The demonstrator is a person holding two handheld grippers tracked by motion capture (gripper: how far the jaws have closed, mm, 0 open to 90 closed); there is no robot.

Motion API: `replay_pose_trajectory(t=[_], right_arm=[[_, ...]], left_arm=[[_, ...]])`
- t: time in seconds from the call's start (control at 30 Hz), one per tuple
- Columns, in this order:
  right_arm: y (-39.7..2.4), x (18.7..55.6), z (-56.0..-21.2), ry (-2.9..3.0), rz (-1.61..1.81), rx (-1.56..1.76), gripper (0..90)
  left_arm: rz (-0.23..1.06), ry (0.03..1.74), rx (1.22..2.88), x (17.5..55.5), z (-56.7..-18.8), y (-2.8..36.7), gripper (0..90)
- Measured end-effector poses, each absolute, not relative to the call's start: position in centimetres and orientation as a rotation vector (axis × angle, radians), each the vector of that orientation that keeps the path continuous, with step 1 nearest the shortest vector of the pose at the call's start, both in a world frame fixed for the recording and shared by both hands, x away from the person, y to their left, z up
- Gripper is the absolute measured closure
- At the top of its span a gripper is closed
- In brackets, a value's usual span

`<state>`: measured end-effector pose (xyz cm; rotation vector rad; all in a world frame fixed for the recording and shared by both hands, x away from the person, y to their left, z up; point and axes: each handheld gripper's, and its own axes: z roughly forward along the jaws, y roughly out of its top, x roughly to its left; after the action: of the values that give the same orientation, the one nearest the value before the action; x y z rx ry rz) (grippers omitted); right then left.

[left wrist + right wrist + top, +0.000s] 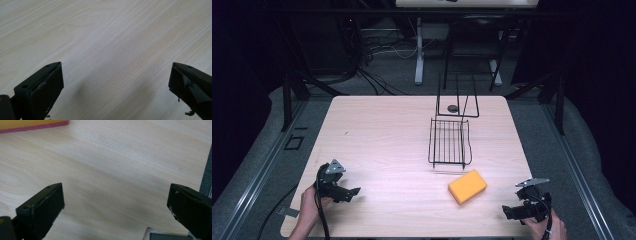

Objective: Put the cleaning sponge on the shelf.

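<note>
A yellow sponge lies flat on the wooden table, just in front of a black wire rack. The sponge's pink-edged corner shows at the top left of the right gripper view. My left gripper rests low at the table's front left, jaws wide apart over bare wood. My right gripper sits at the front right corner, open with nothing between its jaws, to the right of and nearer than the sponge.
Behind the wire rack stands a tall black wire frame with a small dark round object at its base. The table's right edge lies close to my right gripper. Desk legs and cables fill the floor beyond the table.
</note>
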<state>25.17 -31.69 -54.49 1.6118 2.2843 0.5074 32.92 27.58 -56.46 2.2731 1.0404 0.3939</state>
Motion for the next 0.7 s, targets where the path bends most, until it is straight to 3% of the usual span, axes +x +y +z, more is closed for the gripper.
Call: replay_pose_trajectory(t=[0.7], right_arm=[[-30.4,25.6,-53.7,2.323,0.502,1.554,0.1]], left_arm=[[0.372,1.005,2.284,32.8,-56.4,27.3,0.0]])
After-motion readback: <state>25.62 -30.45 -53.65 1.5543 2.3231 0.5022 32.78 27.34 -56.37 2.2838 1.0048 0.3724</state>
